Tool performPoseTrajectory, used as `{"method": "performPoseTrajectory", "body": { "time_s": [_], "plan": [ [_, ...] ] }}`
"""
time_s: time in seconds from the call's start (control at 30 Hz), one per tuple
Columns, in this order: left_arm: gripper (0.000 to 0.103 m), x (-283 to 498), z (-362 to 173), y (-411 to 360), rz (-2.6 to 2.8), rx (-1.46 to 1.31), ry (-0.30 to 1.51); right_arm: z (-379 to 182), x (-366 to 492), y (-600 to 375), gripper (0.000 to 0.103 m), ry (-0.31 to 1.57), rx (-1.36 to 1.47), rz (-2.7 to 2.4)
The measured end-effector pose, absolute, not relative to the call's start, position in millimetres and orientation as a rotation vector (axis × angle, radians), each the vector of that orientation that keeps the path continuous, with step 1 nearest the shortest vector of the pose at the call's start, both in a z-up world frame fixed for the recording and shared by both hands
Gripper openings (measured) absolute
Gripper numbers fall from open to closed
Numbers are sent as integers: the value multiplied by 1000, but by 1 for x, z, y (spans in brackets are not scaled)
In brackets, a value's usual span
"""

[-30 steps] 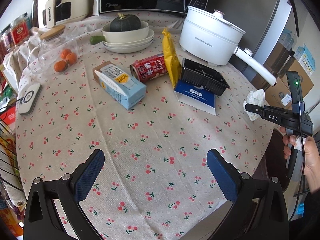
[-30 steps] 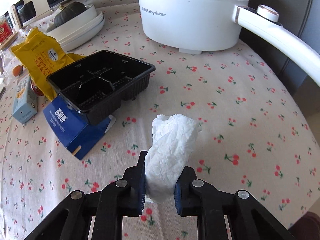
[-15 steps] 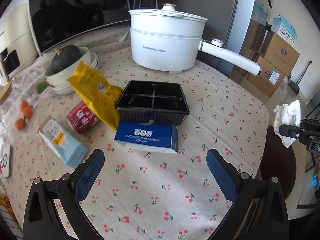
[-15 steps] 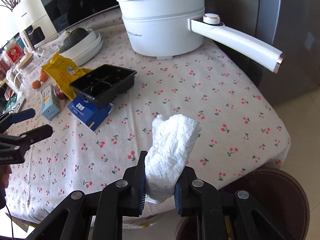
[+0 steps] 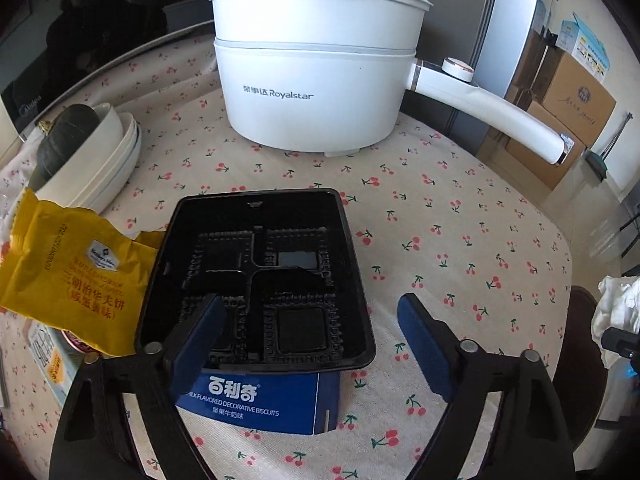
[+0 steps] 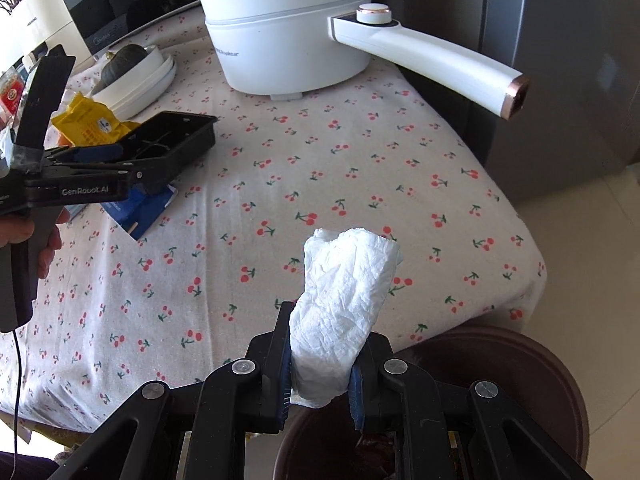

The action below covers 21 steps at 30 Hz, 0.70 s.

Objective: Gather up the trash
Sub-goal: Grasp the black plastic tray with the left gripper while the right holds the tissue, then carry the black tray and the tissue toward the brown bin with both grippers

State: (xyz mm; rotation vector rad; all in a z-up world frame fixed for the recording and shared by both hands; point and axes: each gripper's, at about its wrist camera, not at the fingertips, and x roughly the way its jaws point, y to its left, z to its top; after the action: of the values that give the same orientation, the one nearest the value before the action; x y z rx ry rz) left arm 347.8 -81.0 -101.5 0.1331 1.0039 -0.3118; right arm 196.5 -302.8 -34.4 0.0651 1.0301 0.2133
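Observation:
A black compartment tray point(image 5: 256, 272) rests on a blue biscuit box point(image 5: 256, 400). My left gripper point(image 5: 310, 316) straddles the tray's right wall: one pad is inside the tray, the other outside to its right. Its jaws are closing and neither pad presses on the wall. A yellow snack wrapper point(image 5: 68, 280) leans on the tray's left side. My right gripper point(image 6: 320, 376) is shut on a crumpled white tissue point(image 6: 344, 300), held past the table edge over a dark brown bin point(image 6: 520, 380). The right wrist view also shows the left gripper point(image 6: 116, 152) at the tray point(image 6: 172, 140).
A white electric pot point(image 5: 320, 72) with a long handle point(image 5: 492, 116) stands behind the tray. Stacked white bowls holding a dark squash point(image 5: 68, 136) sit at the left. A carton and a can are partly hidden under the wrapper. Cardboard boxes point(image 5: 576, 96) stand on the floor at the right.
My left gripper has swept across the table up to the black tray, and its jaws have narrowed around the tray's wall. The right gripper carried the tissue back off the table to above the bin.

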Motion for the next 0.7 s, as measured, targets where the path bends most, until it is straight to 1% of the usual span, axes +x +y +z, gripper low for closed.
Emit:
{"method": "performPoseTrajectory", "body": {
  "time_s": [0.03,0.1,0.33,0.53,0.7],
  "plan": [
    [74,348,-103,-82,-315,134,1005,-36,197,-304,19,1033,64,212],
    [63,348,-104,-82,-315,134,1007,-38,197,-306,19,1038,60,208],
    [62,325,-86,-74,-331,115,957,-36,194,-304,19,1037,59,201],
    [62,282,-52,-64,-356,104,902,-18,186,-297,19,997,70,196],
    [62,240,-34,-53,-364,78,881,-4,174,-285,19,972,69,193]
  ]
}}
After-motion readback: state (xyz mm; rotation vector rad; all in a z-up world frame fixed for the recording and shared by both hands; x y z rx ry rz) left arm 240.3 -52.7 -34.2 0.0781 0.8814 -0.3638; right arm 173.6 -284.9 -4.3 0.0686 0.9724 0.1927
